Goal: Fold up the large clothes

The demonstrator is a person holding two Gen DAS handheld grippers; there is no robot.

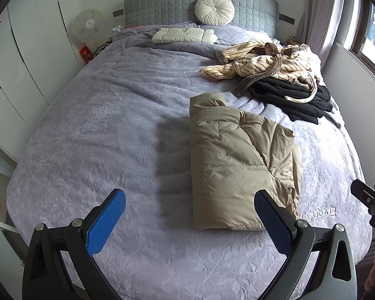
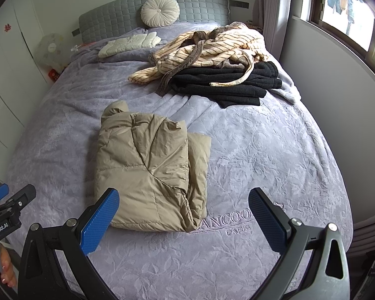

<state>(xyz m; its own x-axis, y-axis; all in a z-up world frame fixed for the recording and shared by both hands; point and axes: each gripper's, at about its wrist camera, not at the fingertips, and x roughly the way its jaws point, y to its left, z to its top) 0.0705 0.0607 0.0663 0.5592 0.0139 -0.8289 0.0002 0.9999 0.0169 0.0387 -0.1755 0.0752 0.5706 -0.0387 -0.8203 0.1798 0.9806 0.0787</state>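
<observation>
A folded tan puffer jacket [image 1: 240, 165] lies on the grey-purple bedspread [image 1: 100, 130]; it also shows in the right wrist view [image 2: 150, 167]. My left gripper [image 1: 190, 202] is open and empty, held above the bed's near edge, with the jacket's near end by its right finger. My right gripper [image 2: 183, 202] is open and empty, just short of the jacket's near end. A striped cream robe [image 1: 270, 60] lies crumpled over a folded black garment [image 1: 295, 97] at the far right of the bed.
A folded white garment [image 1: 185, 35] and a round cushion [image 1: 214, 10] lie by the grey headboard [image 1: 162, 7]. White wardrobes [image 1: 17, 57] stand left of the bed, a wall and window [image 2: 342, 10] right. The other gripper shows at each view's edge.
</observation>
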